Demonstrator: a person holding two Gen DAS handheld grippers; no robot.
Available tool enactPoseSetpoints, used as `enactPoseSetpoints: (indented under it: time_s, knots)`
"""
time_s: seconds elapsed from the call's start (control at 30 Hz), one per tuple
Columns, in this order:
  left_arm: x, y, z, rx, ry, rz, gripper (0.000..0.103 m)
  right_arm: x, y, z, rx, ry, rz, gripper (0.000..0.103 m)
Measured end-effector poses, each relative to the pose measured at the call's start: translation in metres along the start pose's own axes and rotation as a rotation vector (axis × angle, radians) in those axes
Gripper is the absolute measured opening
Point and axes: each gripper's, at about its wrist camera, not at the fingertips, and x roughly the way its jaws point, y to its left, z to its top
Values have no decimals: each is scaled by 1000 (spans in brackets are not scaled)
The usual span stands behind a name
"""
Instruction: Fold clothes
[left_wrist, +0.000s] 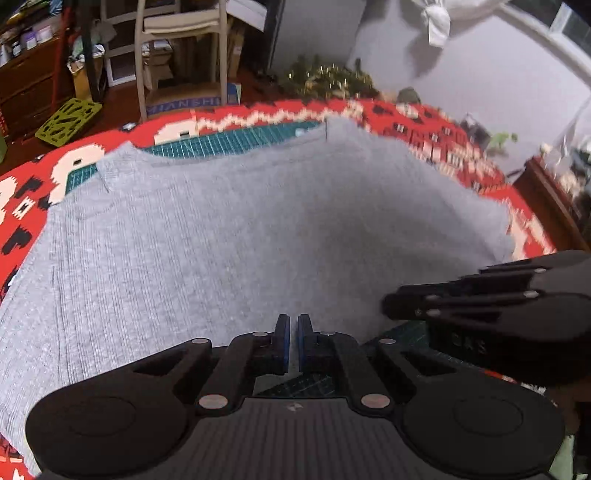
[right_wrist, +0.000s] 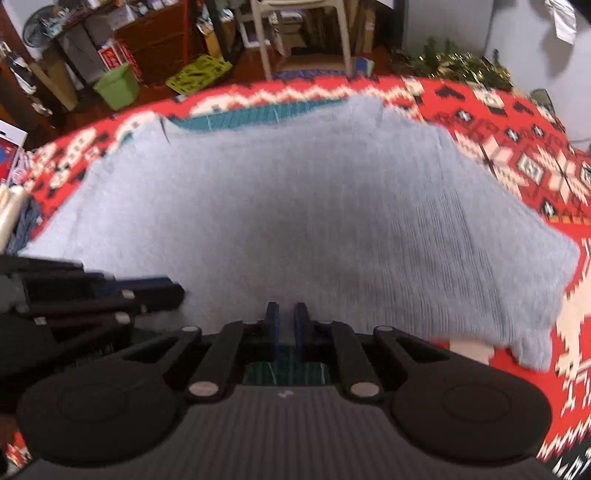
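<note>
The grey sweater (left_wrist: 236, 236) lies flat on the surface, over the red cloth (right_wrist: 517, 122). Your left claw (left_wrist: 292, 345) and right claw (right_wrist: 286, 326) sit at its near hem, fingers nearly together; I cannot tell if they pinch fabric. It looks soft and limp, so take it at the hem corners.

A: What colour is the ribbed knit garment (left_wrist: 229, 236)?
B: Heather grey, with fine vertical ribs.
A: And beneath it?
B: A teal cutting mat with a pale grid (left_wrist: 236, 142), on a red woven cloth patterned in cream and black geometric blocks (right_wrist: 517, 147).
A: The left hand-held gripper (left_wrist: 293, 345)?
B: Black, with blue pads (left_wrist: 286, 343).
</note>
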Motion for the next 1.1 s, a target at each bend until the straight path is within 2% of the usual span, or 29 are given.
enactPoseSetpoints:
  time_s: [0.13, 0.23, 0.33, 0.43, 0.53, 0.73, 0.8, 0.9, 0.97, 1.03, 1.1]
  knots:
    - [-1, 4, -6, 0, 0, -6, 4, -5, 4, -13, -10, -13, -24, 8]
    - [-3, 1, -5, 13, 19, -2, 4, -11, 1, -20, 58, -7, -36, 10]
    - [-11, -1, 1, -2, 10, -6, 4, -25, 0, -22, 103, -60, -53, 10]
    - [-17, -6, 8, 13, 5, 10, 4, -33, 2, -18, 79, -120, -83, 10]
    - [-16, -11, 15, 24, 14, 24, 4, -30, -3, -12, 81, -140, -103, 13]
    - [3, -21, 21, 37, 36, 46, 5, -13, -20, -17, 125, -109, -139, 15]
    - [10, -25, 21, 50, 45, 62, 5, -11, -25, -21, 131, -124, -137, 16]
    - [15, -29, 19, 61, 47, 75, 6, -10, -21, -24, 122, -139, -127, 24]
    - [16, -30, 18, 63, 46, 79, 10, -10, -17, -26, 109, -142, -115, 44]
    - [16, -31, 18, 62, 47, 82, 12, -9, -13, -25, 101, -138, -115, 56]
    - [16, -29, 19, 47, 54, 76, 12, -9, -10, -25, 104, -136, -113, 56]
